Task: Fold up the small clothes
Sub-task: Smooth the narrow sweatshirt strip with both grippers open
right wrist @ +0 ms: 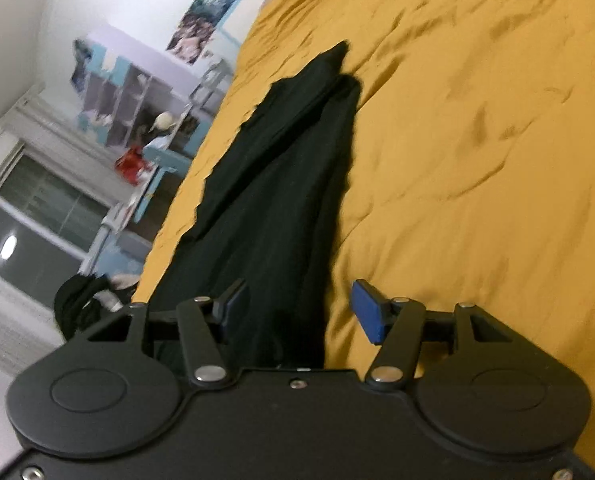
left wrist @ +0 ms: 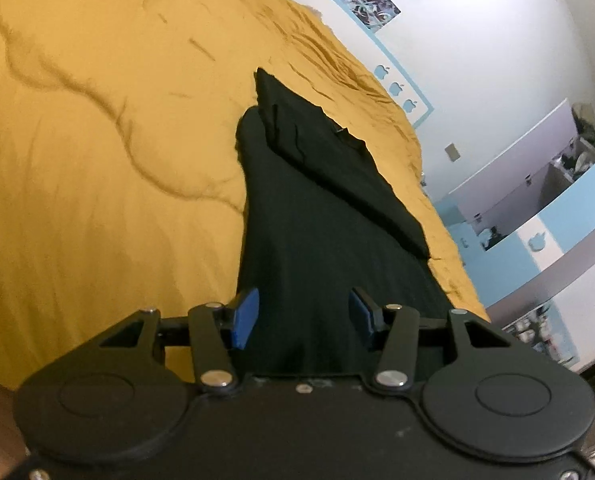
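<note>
A black garment (left wrist: 317, 200) lies folded into a long narrow strip on the yellow bedspread (left wrist: 97, 140), with a folded layer on top at its far end. My left gripper (left wrist: 303, 316) is open over the strip's near end; the cloth runs between the blue pads (left wrist: 244, 320), which do not press on it. In the right wrist view the same black garment (right wrist: 281, 184) runs away from me. My right gripper (right wrist: 301, 308) is open too. The cloth reaches its left pad, and yellow bedspread (right wrist: 477, 140) shows between the cloth and the right pad (right wrist: 369, 314).
The bed's edge runs close beside the garment, on the right in the left wrist view and on the left in the right wrist view. Beyond it are shelves (left wrist: 537, 168), a window (right wrist: 37, 208) and a dark heap of clothes (right wrist: 81, 304) on the floor.
</note>
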Motion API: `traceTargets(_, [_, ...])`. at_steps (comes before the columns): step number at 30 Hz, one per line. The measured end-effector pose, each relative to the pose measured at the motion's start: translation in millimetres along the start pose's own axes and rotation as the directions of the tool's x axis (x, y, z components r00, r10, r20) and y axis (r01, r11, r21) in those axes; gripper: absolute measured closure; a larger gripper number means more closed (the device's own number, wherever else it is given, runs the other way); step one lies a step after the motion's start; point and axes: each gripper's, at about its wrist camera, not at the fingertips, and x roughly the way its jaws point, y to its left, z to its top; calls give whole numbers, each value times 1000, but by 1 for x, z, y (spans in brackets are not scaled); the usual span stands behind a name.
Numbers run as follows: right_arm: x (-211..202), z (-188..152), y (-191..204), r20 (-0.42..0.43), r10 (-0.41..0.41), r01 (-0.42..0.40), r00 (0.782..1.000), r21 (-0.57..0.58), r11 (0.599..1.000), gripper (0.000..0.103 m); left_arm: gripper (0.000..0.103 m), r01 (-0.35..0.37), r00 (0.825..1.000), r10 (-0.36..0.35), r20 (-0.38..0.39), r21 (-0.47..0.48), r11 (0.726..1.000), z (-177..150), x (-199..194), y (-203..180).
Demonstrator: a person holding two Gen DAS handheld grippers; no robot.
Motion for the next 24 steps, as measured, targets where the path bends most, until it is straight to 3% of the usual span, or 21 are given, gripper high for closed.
traceTargets(5, [5, -14, 3, -81, 64, -65, 995, -1, 998, 44, 51, 55, 996, -59, -62, -61, 997, -13, -9, 14])
traceTargets(11, [3, -23, -12, -79, 120, -113, 990, 88, 990, 44, 50, 39, 995, -43, -86, -52, 998, -20, -9, 15])
traceTargets(14, [-2, -24, -9, -102, 105, -99, 989, 60, 993, 44, 50, 11, 996, -10, -86, 11, 1000, -15, -19, 9])
traceTargets(18, [1, -25, -11, -92, 103, -96, 990, 75, 993, 43, 50, -15, 999, 15, -36, 0, 1000, -10, -23, 19])
traceTargets(22, [7, -23, -11, -88, 103, -96, 991, 80, 992, 40, 50, 31, 997, -34, -70, -47, 998, -11, -5, 32])
traceTargets(24, [7, -23, -10, -93, 102, -95, 990, 72, 993, 40, 50, 97, 989, -105, -103, -81, 992, -15, 3, 38])
